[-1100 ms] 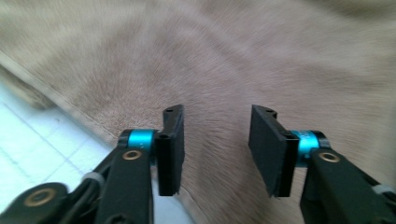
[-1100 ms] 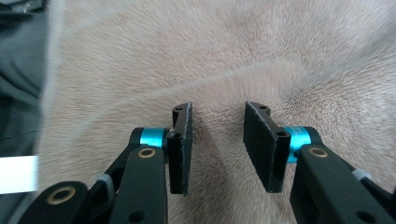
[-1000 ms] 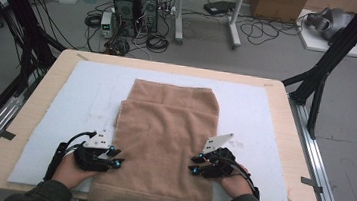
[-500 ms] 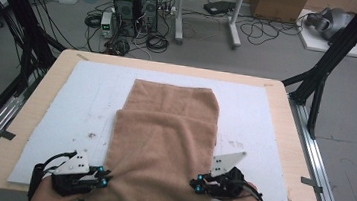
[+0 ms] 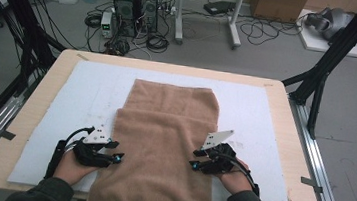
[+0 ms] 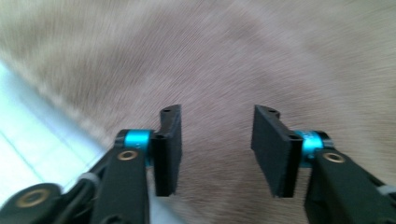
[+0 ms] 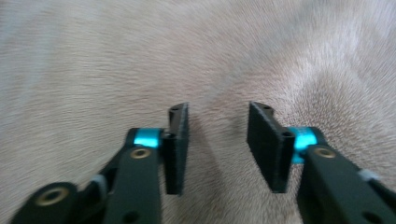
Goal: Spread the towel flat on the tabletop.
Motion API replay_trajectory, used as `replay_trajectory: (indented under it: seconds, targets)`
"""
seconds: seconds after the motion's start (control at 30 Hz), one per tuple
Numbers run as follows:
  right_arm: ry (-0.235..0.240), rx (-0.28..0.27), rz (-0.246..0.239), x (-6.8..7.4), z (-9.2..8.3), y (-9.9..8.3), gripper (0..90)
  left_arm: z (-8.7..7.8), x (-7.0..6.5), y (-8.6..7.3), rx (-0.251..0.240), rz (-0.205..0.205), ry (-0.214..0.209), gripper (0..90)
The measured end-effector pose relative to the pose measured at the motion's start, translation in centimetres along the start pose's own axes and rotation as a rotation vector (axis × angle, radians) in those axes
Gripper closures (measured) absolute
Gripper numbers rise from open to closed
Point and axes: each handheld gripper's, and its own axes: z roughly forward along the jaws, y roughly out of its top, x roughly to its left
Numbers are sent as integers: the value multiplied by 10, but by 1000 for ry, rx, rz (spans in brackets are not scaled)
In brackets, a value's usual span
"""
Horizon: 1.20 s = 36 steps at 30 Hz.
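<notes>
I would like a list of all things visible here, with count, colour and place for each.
towel: one, tan, middle of the mat, folded, near end over the table edge.
mat: one, white, covers the tabletop.
table: one, light wood, centre.
computers: two, black, on the floor behind the table.
cables: many, black, on the floor.
frame poles: black, both sides of the table.
left gripper: one, black, at the towel's left edge, jaws apart, just opened, nothing gripped.
right gripper: one, black, at the towel's right edge, jaws apart, just opened, nothing gripped.

Bare white mat [image 5: 56, 97] left and right of brown towel [image 5: 162, 144], nothing standing on the table [image 5: 285, 117]
</notes>
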Motion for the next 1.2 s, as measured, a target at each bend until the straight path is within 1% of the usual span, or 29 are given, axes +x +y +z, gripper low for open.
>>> replay_trajectory:
  seconds: [0.03, 0.07, 0.1, 0.13, 0.17, 0.2, 0.23, 0.27, 0.37, 0.47, 0.5, 0.57, 0.6, 0.63, 0.7, 0.73, 0.77, 0.8, 0.83, 0.87, 0.9, 0.93, 0.97, 1.0, 1.07, 1.1, 1.13, 1.17, 1.2]
  targets:
    - [12, 9, 21, -2, 5, -2, 583, 0, 1, -2, -22, -9, 7, 523]
    - [16, -4, 29, -2, 7, -3, 650, -1, 0, -4, -31, -16, 11, 554]
    - [18, -20, 33, -2, 7, -5, 697, -1, -1, -6, -41, -6, 4, 601]
    - [19, -33, 40, -2, 8, -6, 774, -2, -3, -6, -46, -9, 4, 680]
    - [29, -34, 38, -2, 7, -7, 823, -2, -4, -6, -44, -2, -2, 725]
    - [38, -39, 33, -1, 7, -7, 851, -3, -5, -6, -42, 2, -9, 791]
    - [32, -42, 24, 0, 7, -7, 859, -3, -6, -6, -38, 8, -8, 828]
    - [33, -38, 20, 1, 7, -7, 864, -4, -6, -6, -36, 3, -7, 839]
    - [42, -45, 8, 7, 4, -6, 868, -9, -10, -7, -27, 0, 0, 846]
    - [49, -70, -11, 17, -4, -5, 867, -19, -18, -10, -30, 17, -7, 847]
    - [47, -70, -25, 21, -7, -6, 867, -23, -21, -12, -29, 26, -16, 846]
    - [46, -75, -33, 29, -12, -8, 867, -30, -28, -16, -20, 31, -18, 845]
    - [55, -82, -28, 34, -15, -10, 867, -34, -30, -19, -19, 35, -20, 845]
    - [56, -86, -36, 38, -17, -12, 867, -37, -34, -21, -16, 34, -25, 846]
    - [79, -96, -39, 49, -23, -13, 867, -45, -41, -24, -17, 40, -37, 846]
    - [93, -104, -47, 55, -26, -13, 867, -50, -45, -25, -19, 46, -46, 845]
    - [109, -114, -67, 61, -29, -12, 861, -55, -49, -25, -25, 56, -58, 843]
    - [136, -131, -77, 67, -32, -11, 839, -59, -53, -25, -34, 66, -71, 834]
    - [146, -148, -83, 72, -36, -10, 816, -62, -55, -24, -37, 67, -82, 805]
    - [143, -171, -91, 75, -40, -8, 786, -64, -55, -21, -43, 62, -85, 733]
    - [135, -181, -96, 74, -42, -5, 767, -64, -54, -18, -45, 62, -85, 671]
    - [114, -167, -97, 71, -43, -3, 748, -62, -51, -14, -52, 60, -82, 640]
    - [72, -142, -103, 64, -41, 0, 727, -60, -48, -11, -57, 58, -82, 628]
    - [57, -132, -104, 59, -38, 1, 712, -56, -44, -8, -65, 54, -79, 614]
    - [38, -108, -71, 41, -29, 1, 689, -44, -34, -2, -67, 41, -72, 600]
    - [27, -92, -64, 34, -24, 1, 681, -40, -31, -1, -66, 35, -76, 596]
    - [24, -75, -58, 29, -20, 0, 676, -32, -25, 1, -57, 23, -81, 593]
    - [12, -45, -49, 21, -13, -3, 662, -25, -22, 1, -40, 17, -65, 593]
    - [8, -22, -32, 17, -8, -5, 656, -19, -19, 0, -20, 5, -61, 591]
